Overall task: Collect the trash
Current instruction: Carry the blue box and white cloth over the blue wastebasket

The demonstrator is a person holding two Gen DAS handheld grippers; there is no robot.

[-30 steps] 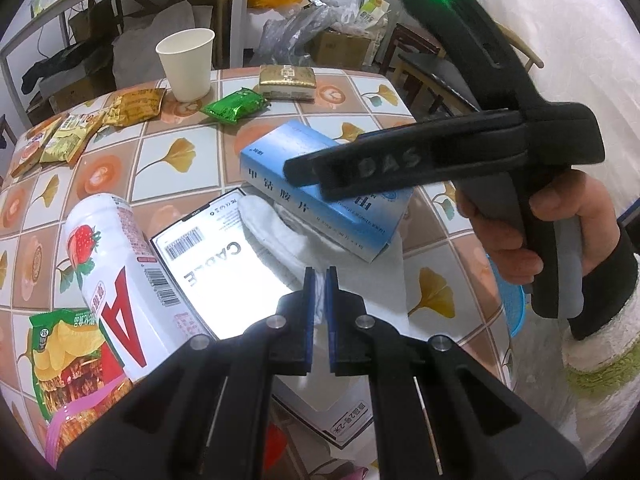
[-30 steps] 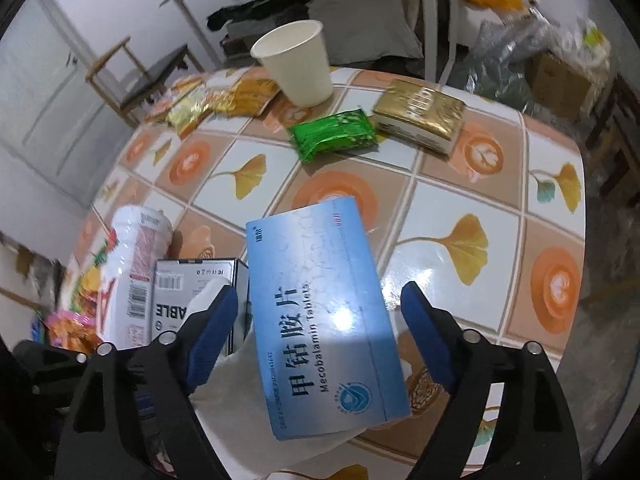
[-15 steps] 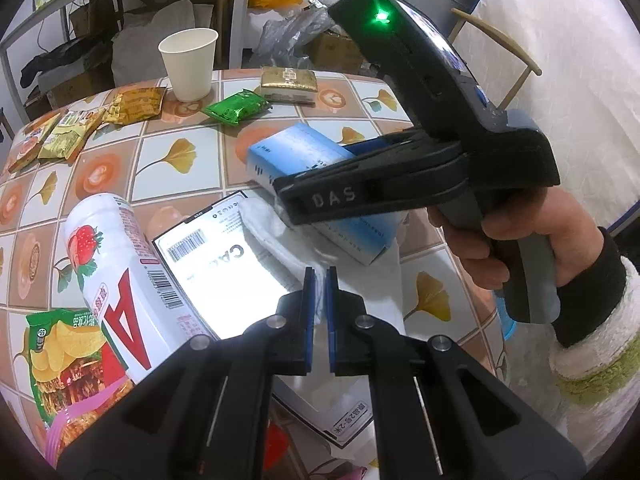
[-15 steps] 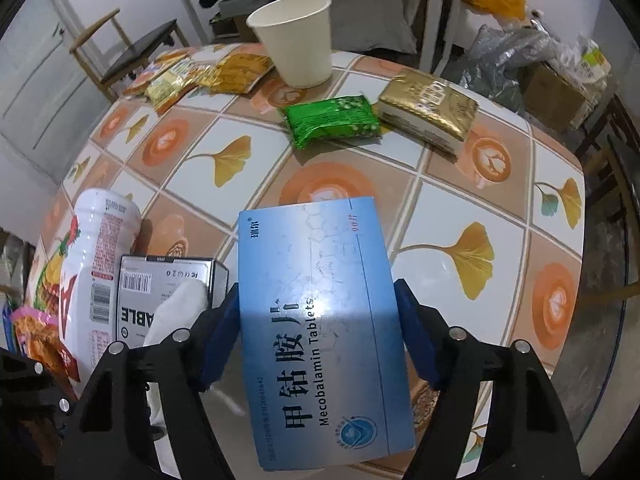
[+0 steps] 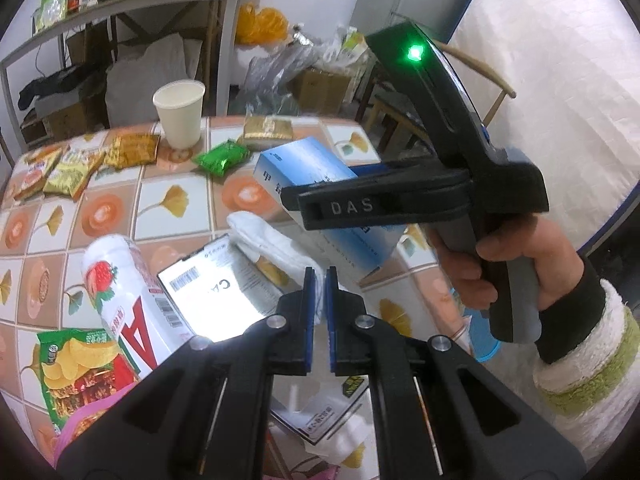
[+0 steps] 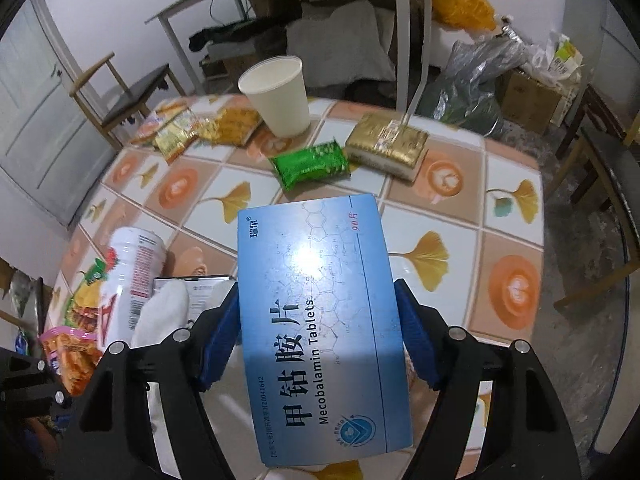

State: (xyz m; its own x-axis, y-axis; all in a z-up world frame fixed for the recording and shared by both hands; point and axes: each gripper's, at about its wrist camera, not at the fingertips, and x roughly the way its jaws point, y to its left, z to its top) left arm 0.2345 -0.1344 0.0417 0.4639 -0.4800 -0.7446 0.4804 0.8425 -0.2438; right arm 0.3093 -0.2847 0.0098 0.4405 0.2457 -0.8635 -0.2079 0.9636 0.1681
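Since a second ago our right fingers (image 6: 414, 344) have closed across the blue tablet box (image 6: 320, 304) and raised it off the tabletop (image 6: 452, 216); light, stiff, glossy card, best pinched across its long edges. Our left fingers (image 5: 307, 320) are shut, empty.

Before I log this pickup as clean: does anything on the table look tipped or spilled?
The strawberry-print can lies on its side near the table's edge; no spill is visible. The paper cup stands upright.
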